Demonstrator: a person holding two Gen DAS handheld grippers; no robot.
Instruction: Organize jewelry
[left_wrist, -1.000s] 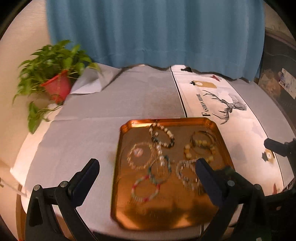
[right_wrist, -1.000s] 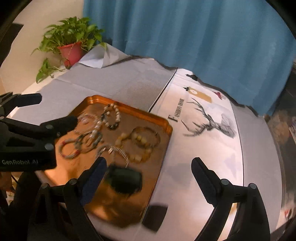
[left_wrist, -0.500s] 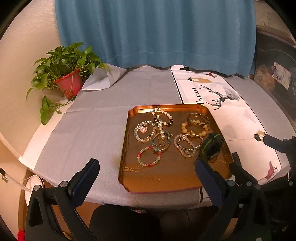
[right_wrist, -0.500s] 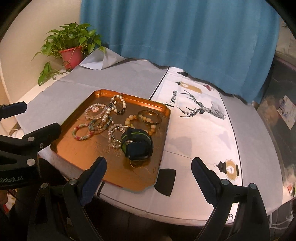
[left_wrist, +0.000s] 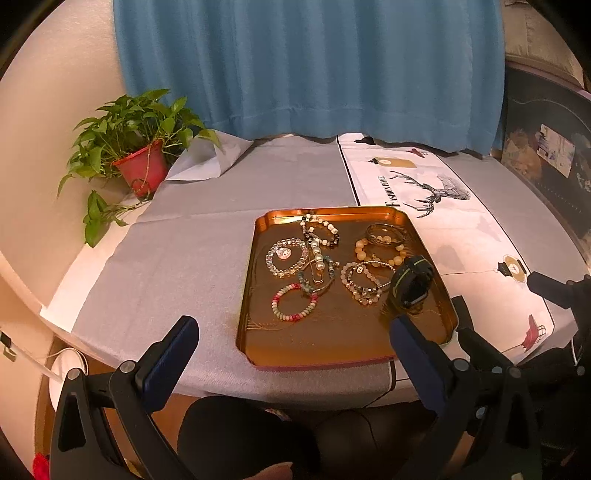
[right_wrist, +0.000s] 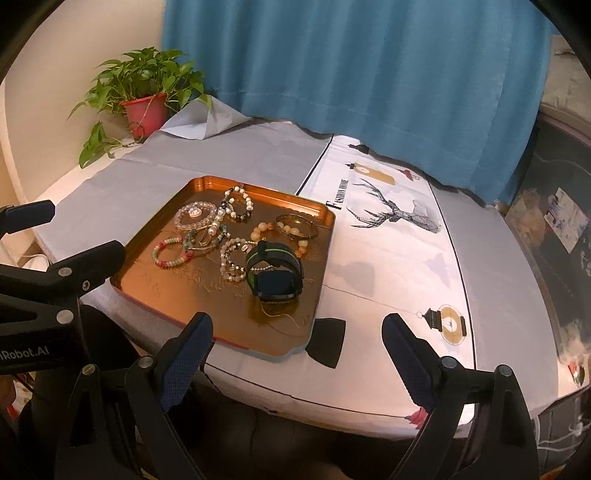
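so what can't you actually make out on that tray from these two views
- Watch face: too dark to read in either view.
- Tray near right corner: the left gripper hides it in the left wrist view.
- Tangled bracelets: beads overlap, so the count is unclear.
- Bangle: details too small.

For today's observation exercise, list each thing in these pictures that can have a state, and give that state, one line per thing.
left gripper: open, empty, short of the tray.
right gripper: open, empty.
tray: flat on the table, holding jewelry.
watch: strap closed in a loop, on the tray.
bracelets: loose, several overlapping.
curtain: drawn shut.
potted plant: upright.
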